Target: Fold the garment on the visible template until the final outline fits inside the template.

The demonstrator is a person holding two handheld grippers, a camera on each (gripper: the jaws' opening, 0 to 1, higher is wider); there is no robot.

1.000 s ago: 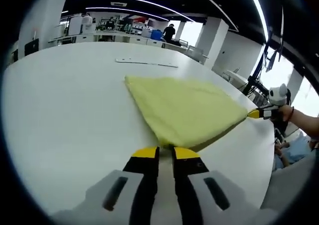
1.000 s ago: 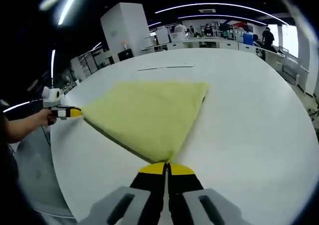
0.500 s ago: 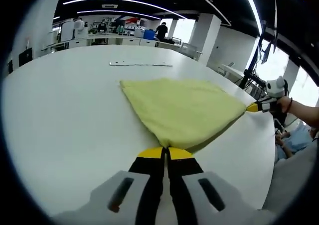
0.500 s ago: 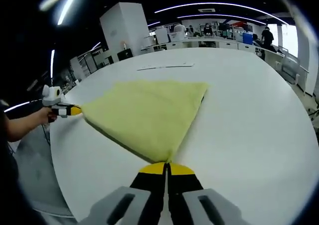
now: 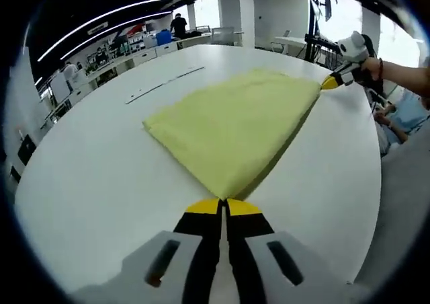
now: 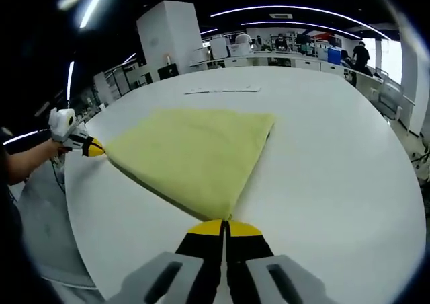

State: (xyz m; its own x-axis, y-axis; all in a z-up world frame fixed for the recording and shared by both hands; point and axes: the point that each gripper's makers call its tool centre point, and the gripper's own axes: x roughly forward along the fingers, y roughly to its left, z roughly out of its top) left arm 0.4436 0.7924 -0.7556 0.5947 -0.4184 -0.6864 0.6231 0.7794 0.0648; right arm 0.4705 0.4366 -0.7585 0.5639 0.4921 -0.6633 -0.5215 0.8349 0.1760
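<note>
Yellow garment (image 5: 235, 132): folded flat, lying on white table (image 5: 87, 183), stretched between 2 grippers. Left gripper (image 5: 224, 206): jaws clenched on the garment's near corner. Right gripper (image 6: 224, 226): jaws clenched on another corner. Each gripper appears at the other view's far edge, held by a hand (image 5: 376, 67). Thin strip (image 6: 224, 90): on the table beyond the garment.

Table: white, round-edged top (image 5: 87, 183), bare toward 9 o'clock.
Desks: row at 12 o'clock (image 6: 289, 60), cluttered.
Blue bin: on desks (image 6: 334, 53).
Standing person: 1 o'clock (image 6: 361, 50).
Pillar: white, 11 o'clock (image 6: 168, 38).
</note>
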